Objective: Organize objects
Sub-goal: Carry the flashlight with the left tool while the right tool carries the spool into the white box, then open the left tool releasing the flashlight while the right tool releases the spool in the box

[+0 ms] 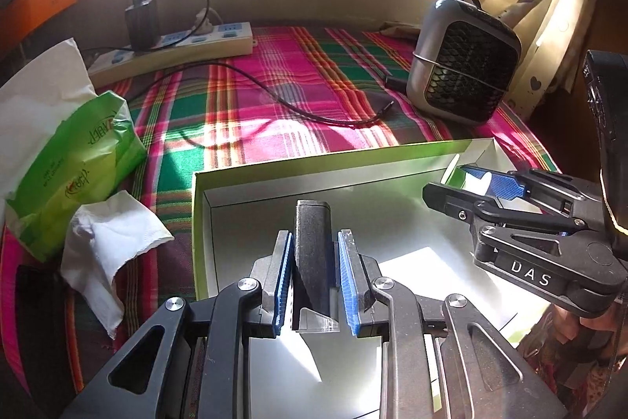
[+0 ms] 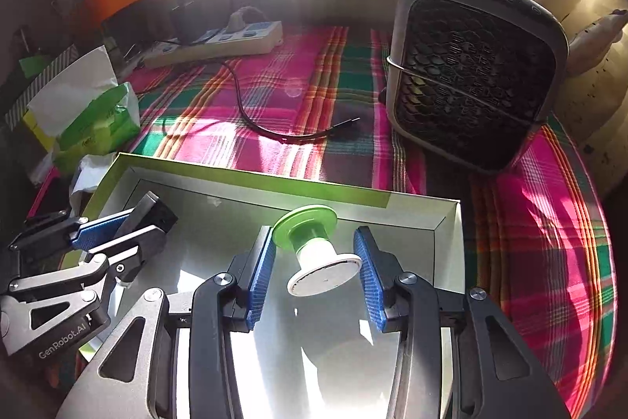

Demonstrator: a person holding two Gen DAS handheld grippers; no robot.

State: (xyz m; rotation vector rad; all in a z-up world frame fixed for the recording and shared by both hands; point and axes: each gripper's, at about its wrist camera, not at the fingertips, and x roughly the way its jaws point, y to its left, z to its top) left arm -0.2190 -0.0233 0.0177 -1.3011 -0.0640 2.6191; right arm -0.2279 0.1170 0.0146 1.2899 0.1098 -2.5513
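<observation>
Closest in, the left gripper has its blue pads clamped narrow on a dark grey rectangular block, held upright over the open white-lined box with the green rim. The right gripper is pinching a little spool, green flange at the far end and white flange at the near end, lying tilted between the pads and also hanging over the inside of that same box; can't tell if either thing is touching the box floor yet. Both tools sit side by side over the box, each showing up in the other's camera. Just left of the box there's a crumpled white tissue and a green tissue pack on the pink and green plaid cloth. Further out a loose black cable snakes across the cloth, and a small grey fan with a dark grille stands to the right. At the back, a white power strip with a black charger plugged in sits against the wall under the sunlit window.
</observation>
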